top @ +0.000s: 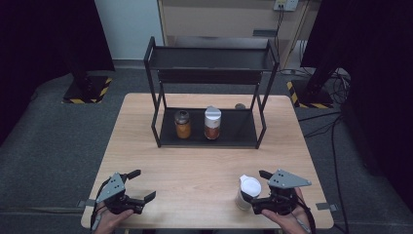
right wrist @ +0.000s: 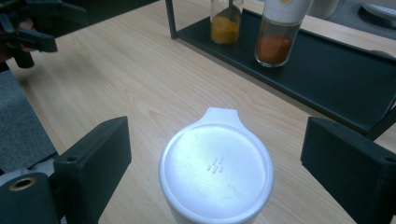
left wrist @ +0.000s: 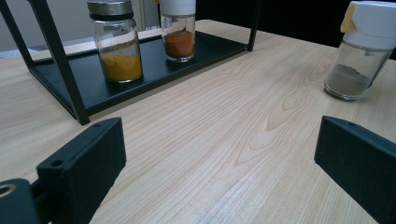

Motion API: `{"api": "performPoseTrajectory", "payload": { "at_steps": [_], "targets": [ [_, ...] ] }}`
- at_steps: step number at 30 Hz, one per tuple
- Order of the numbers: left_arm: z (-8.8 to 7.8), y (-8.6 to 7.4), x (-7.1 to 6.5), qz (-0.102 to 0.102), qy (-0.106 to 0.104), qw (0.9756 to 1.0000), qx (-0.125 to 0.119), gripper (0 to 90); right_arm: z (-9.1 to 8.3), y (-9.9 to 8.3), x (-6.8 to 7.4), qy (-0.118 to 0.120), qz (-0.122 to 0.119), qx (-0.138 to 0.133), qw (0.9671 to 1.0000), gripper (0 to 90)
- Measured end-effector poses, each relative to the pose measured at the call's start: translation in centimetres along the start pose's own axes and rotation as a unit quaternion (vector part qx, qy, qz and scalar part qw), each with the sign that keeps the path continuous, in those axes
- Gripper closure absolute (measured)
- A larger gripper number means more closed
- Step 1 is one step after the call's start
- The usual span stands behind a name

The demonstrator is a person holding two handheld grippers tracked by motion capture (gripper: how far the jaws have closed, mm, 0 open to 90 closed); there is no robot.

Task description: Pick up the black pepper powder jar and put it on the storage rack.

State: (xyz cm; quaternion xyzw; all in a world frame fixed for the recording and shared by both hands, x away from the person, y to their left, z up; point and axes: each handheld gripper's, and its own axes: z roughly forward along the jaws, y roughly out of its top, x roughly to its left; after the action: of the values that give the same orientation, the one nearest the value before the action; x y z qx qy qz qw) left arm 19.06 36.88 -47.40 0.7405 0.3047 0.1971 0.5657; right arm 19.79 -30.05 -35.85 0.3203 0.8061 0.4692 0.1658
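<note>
In the high view, the right gripper is hovering near the front right corner of the table, its jaws standing apart on either side of a white-capped jar without pressing it. The jar is standing upright close to the front edge. The left gripper is sitting near the front left corner, jaws spread wide with nothing between them. A black rack is occupying the back half of the table, its lower shelf carrying a jar of yellow spice and a jar of red spice side by side. A wide band of bare wood is lying between the rack's front edge and both grippers.

In the left gripper view, the two black jaws are rising wide apart over bare wood. The rack is standing ahead on the left, with the yellow spice jar and the red spice jar on its shelf. The white-capped jar is standing well off to the right, holding a little grey powder.

In the right gripper view, the white cap of the jar is sitting between the jaws, with clear gaps on both sides. The shelf is running across the upper right with the yellow and red jars on it. The left gripper is showing far off at the upper left, across open wood.
</note>
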Motion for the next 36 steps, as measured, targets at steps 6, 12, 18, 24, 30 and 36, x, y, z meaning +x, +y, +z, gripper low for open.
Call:
{"api": "performPoseTrajectory", "payload": {
  "at_steps": [6,12,18,24,30,36],
  "targets": [
    [0.0,0.0,0.0,0.0,0.0,1.0,0.0,1.4,0.7,-0.4,0.1,0.0,0.0,0.008,1.0,12.5],
    [0.0,0.0,0.0,0.0,0.0,1.0,0.0,1.4,1.5,-1.0,0.1,-0.004,0.004,0.016,0.9999,16.7],
    [0.0,0.0,0.0,0.0,0.0,1.0,0.0,1.4,2.2,-1.4,0.2,-0.006,0.006,0.02,0.9998,21.4],
    [0.0,0.0,0.0,0.0,-0.001,1.0,0.0,1.5,2.7,-1.6,0.4,-0.008,0.003,0.022,0.9997,25.7],
    [0.0,0.0,0.0,0.0,0.0,1.0,0.0,1.5,2.8,-2.0,0.6,-0.013,0.0,0.02,0.9997,30.4],
    [0.0,0.0,0.0,-0.001,0.0,1.0,0.0,1.5,2.8,-2.2,0.9,-0.019,-0.004,0.015,0.9997,30.9]
  ]
}}
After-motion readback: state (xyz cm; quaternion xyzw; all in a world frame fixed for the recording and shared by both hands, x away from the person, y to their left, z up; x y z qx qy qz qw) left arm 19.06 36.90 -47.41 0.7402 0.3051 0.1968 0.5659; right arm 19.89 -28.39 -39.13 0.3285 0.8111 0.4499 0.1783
